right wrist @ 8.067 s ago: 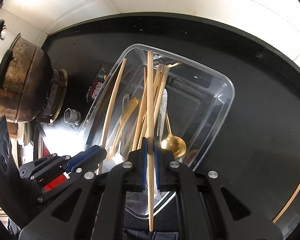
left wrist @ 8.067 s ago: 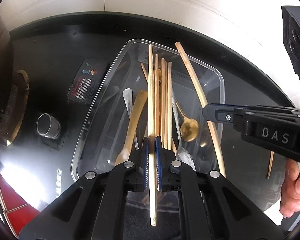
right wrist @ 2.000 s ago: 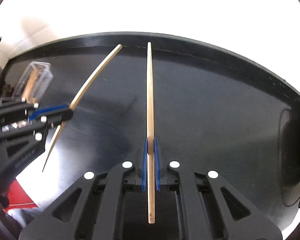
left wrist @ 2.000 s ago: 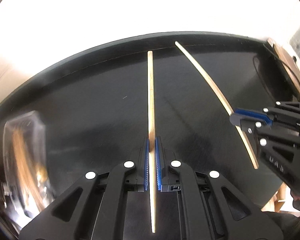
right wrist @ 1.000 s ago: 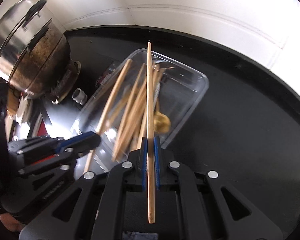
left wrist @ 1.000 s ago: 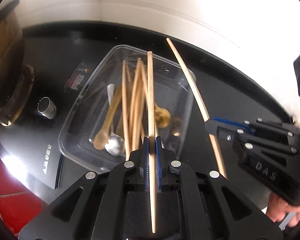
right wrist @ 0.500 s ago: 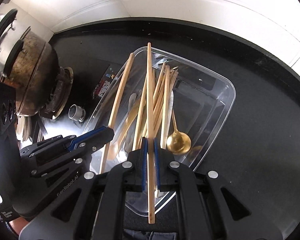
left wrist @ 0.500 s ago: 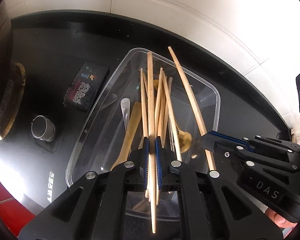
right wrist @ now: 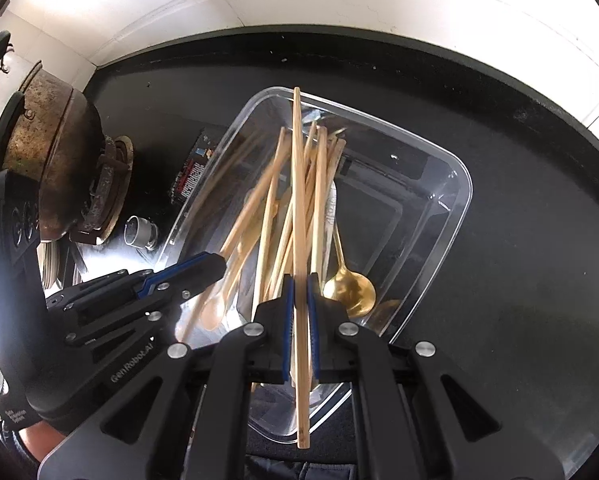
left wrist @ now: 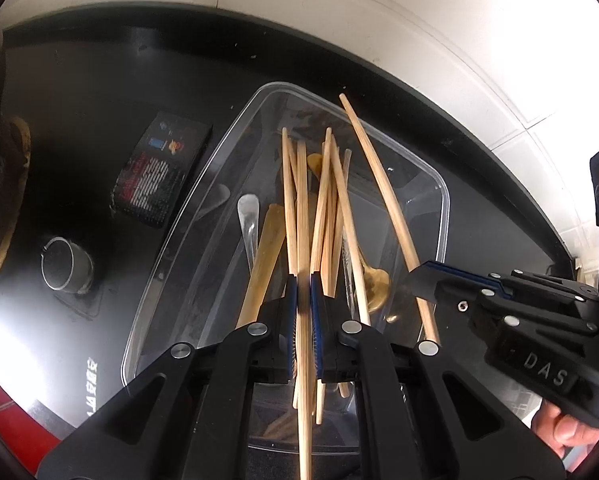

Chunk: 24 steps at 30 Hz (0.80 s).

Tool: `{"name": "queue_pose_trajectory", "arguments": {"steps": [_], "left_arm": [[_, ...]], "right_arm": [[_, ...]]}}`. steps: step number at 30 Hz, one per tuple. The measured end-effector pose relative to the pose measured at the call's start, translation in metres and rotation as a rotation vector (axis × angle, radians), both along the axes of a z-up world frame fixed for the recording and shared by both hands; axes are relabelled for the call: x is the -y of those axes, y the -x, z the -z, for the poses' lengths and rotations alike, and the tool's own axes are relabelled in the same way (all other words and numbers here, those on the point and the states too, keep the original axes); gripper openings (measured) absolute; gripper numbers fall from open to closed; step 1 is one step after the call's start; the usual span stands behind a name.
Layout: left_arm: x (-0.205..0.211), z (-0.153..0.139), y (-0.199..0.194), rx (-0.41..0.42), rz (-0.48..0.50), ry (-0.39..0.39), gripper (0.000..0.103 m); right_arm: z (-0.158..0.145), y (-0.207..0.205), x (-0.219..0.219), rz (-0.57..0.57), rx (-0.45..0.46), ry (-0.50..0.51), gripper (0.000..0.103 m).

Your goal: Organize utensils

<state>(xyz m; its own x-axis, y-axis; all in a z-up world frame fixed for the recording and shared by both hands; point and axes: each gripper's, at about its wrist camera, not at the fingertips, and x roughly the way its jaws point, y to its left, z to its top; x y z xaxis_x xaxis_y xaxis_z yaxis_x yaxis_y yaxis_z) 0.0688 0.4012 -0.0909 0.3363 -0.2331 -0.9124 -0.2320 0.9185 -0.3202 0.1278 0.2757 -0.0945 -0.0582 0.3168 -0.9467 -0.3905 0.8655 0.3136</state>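
Left wrist view: you are clamping one chopstick (left wrist: 302, 200) in each shut pair of jaws, left gripper (left wrist: 303, 308) and right gripper (right wrist: 299, 304), both running lengthwise over the tub (right wrist: 455, 208), tips aiming down into it.

right hand-held gripper body (left wrist: 545, 372): "DAS" in raised pale letters on the black housing, easy to read in the left wrist view.

left hand-held gripper arm (right wrist: 131, 364): "GenRobot.AI" printed small in white along the black arm, seen in the right wrist view.

left hand-held gripper lower housing (right wrist: 15, 414): a few tiny white lines of print, too small to make out tbh.

dark box (left wrist: 161, 176) on the black surface: colourful logos and rows of white print on top, not legible.

stove top (left wrist: 89, 388): pale lettering near the glare, upside down and can't be read.
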Motion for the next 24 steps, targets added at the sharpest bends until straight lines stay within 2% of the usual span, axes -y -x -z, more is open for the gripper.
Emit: {"name": "queue_pose_trajectory", "arguments": {"steps": [2,3,4,5,6,9,18,24], "left_arm": [[-0.005,0.002,0.002,-0.004,-0.010,0.011,0.008],[-0.008,0.002,0.004,-0.005,-0.019,0.008,0.017],[-0.010,0.002,0.007,-0.002,-0.026,0.006,0.040],[-0.012,0.000,0.010,0.003,-0.035,0.001,0.055],[-0.014,-0.002,0.013,0.011,-0.041,-0.007,0.070],[-0.021,-0.009,0.025,0.026,-0.060,-0.025,0.075],[-0.023,-0.020,0.046,0.030,-0.091,-0.036,0.075],[-0.008,-0.027,0.050,0.041,-0.083,-0.053,0.075]], "right_arm": [[0.003,-0.003,0.003,0.021,-0.014,0.002,0.010],[0.004,-0.004,0.005,0.032,-0.022,0.003,0.017],[0.004,-0.006,0.007,0.046,-0.026,-0.001,0.050],[0.002,-0.008,0.010,0.061,-0.020,-0.007,0.079],[-0.003,-0.009,0.015,0.082,0.006,-0.017,0.080],[-0.010,-0.011,0.018,0.080,0.023,-0.028,0.080],[-0.018,-0.003,0.025,0.077,0.033,-0.053,0.080],[-0.029,0.003,0.037,0.080,0.054,-0.070,0.080]]}}
